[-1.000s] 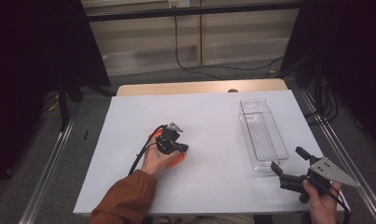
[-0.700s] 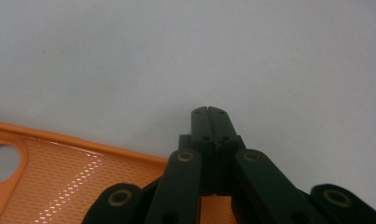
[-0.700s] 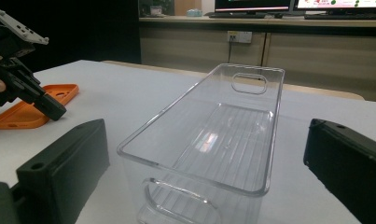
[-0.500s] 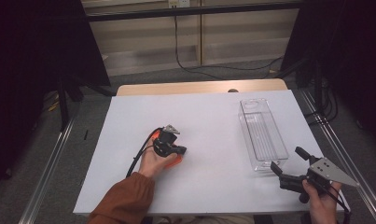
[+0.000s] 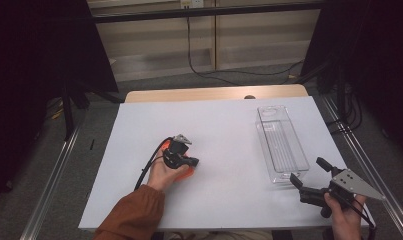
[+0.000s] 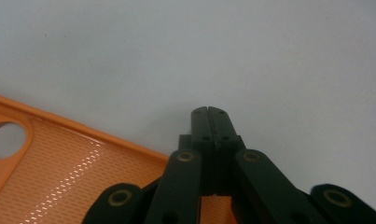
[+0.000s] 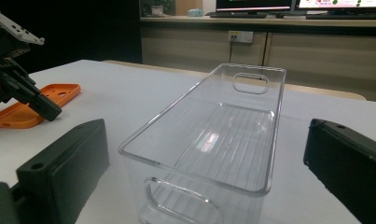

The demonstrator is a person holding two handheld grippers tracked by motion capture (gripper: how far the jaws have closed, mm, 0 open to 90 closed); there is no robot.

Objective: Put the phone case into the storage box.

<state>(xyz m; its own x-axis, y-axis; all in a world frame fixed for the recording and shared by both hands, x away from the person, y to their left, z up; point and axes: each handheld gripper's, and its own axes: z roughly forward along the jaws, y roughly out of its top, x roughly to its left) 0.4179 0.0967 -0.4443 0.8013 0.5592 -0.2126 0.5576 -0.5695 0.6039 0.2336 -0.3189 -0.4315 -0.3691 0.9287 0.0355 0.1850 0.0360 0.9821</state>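
A flat orange case (image 6: 59, 163) with a round cut-out lies on the white table. In the high view my left hand covers most of the orange case (image 5: 187, 173). My left gripper (image 6: 209, 112) is shut with nothing in it, its tips over bare table just past the case's edge. From above, the left gripper (image 5: 194, 161) points right, left of centre. A clear plastic bin (image 5: 281, 145) lies lengthwise at the right. My right gripper (image 5: 309, 171) stands open just short of the bin's near end. Along the right gripper (image 7: 204, 135), the empty bin (image 7: 223, 130) sits between the wide-apart jaws.
A white sheet (image 5: 214, 120) covers the table, and a strip of wood (image 5: 214, 93) shows at its far edge. Metal rails (image 5: 54, 175) run along both sides. In the right gripper view the left gripper (image 7: 34, 98) and the orange case (image 7: 31, 107) show at far left.
My left hand has drifted slightly toward the near edge with its gripper still shut. The right gripper and the bin have not moved.
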